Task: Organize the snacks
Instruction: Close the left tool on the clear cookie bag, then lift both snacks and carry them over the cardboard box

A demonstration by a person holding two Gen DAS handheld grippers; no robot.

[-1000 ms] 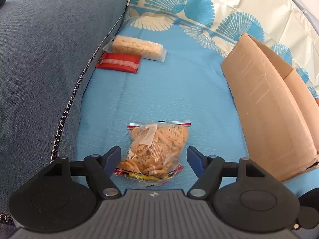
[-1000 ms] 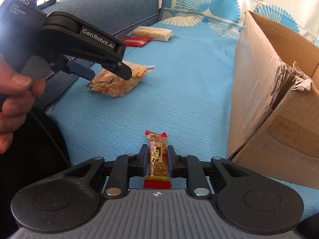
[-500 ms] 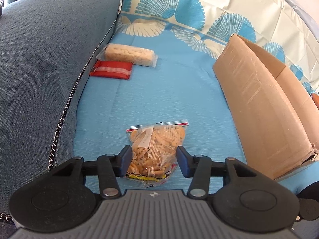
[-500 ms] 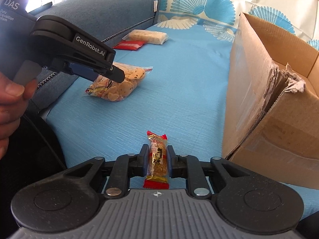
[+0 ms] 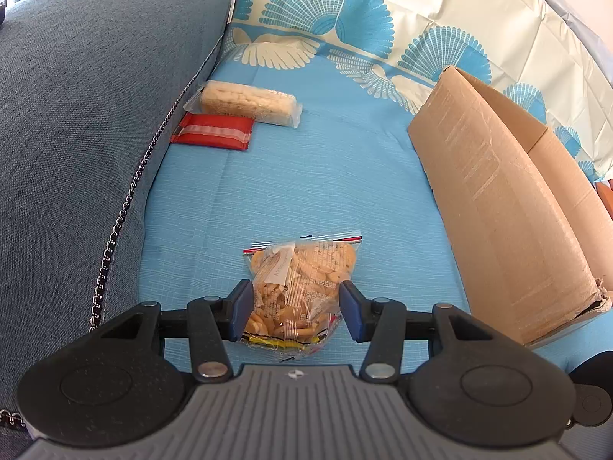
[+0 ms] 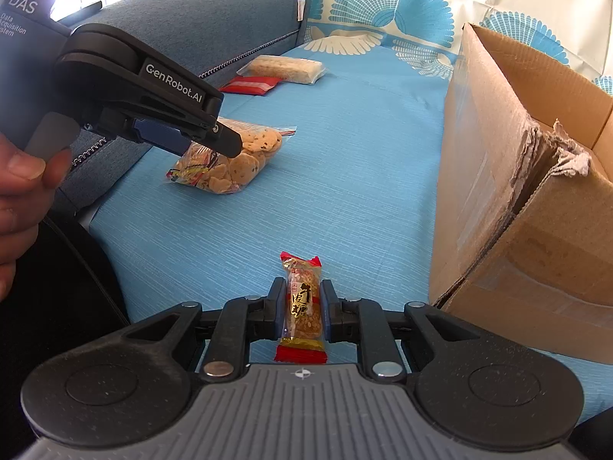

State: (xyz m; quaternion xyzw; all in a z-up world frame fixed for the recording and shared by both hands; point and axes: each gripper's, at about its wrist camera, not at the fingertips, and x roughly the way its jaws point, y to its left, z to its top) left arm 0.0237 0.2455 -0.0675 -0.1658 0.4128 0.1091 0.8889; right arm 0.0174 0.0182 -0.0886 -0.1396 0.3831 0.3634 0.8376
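A clear bag of small cookies lies on the blue cloth, and my left gripper is shut on its near end, blue pads pressing both sides. The right wrist view shows the same bag under the left gripper, which a hand holds. My right gripper is shut on a small peanut candy bar in a red-ended wrapper, low over the cloth. An open cardboard box stands to the right, and its torn corner shows in the right wrist view.
A wrapped pale rice bar and a flat red packet lie at the far left against the grey-blue sofa cushion. Blue cloth stretches between the snacks and the box. A fan-patterned sheet rises behind.
The left jaws have come together from wide apart onto the cookie bag. The right gripper has kept its grip on the candy bar and stayed in place.
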